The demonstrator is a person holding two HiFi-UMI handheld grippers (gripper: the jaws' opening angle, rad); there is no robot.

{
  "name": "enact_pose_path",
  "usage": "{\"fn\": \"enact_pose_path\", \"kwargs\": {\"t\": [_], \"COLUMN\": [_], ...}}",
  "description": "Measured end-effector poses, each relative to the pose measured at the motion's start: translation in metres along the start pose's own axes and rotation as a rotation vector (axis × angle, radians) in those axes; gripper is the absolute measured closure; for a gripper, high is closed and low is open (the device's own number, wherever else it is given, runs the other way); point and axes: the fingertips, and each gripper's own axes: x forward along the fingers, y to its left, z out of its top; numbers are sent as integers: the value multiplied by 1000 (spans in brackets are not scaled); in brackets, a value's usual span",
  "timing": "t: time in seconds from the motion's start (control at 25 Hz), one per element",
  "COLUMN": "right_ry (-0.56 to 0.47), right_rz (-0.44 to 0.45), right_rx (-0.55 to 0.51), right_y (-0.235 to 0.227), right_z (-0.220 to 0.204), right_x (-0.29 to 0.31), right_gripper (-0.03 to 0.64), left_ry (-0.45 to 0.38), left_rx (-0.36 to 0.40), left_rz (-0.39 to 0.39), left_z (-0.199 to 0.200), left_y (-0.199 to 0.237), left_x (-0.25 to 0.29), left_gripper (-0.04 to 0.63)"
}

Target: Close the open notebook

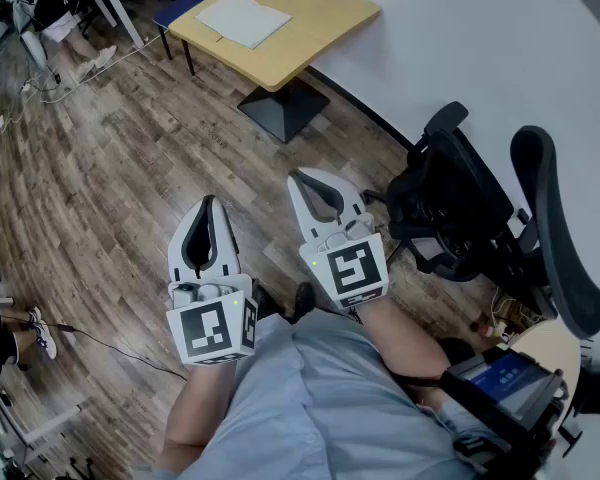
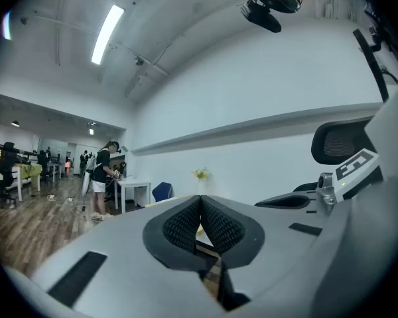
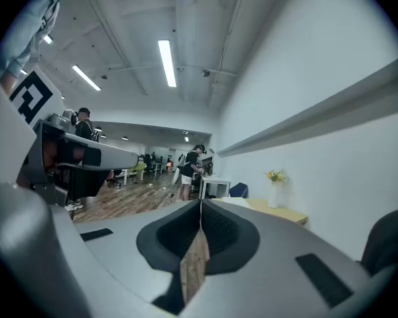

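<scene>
The open notebook [image 1: 242,18] lies with its white pages up on a light wooden table [image 1: 320,23], far ahead of me by the wall. In the right gripper view the notebook [image 3: 235,201] shows as a pale sheet on the table's near end. Both grippers hang in the air over the wooden floor, well short of the table. My left gripper [image 1: 210,200] [image 2: 200,197] has its jaws together with nothing between them. My right gripper [image 1: 298,176] [image 3: 200,203] is likewise shut and holds nothing.
A black office chair [image 1: 460,208] stands close on my right, with another chair back [image 1: 552,228] behind it. A white vase [image 3: 274,194] with flowers stands on the table by the wall. A person [image 3: 189,171] stands by a white desk far off.
</scene>
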Motion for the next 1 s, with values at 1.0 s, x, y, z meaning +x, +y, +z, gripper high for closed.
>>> {"fn": "enact_pose_path", "kwargs": {"t": [1.0], "right_ry": [97], "right_rz": [33], "right_rx": [71], "right_y": [17], "right_z": [-53], "right_x": [140], "right_gripper": [566], "left_ry": [147], "left_rx": [-78], "left_rz": [52], "left_z": [-71], "left_y": [108], "left_x": [81], "left_gripper": [575]}}
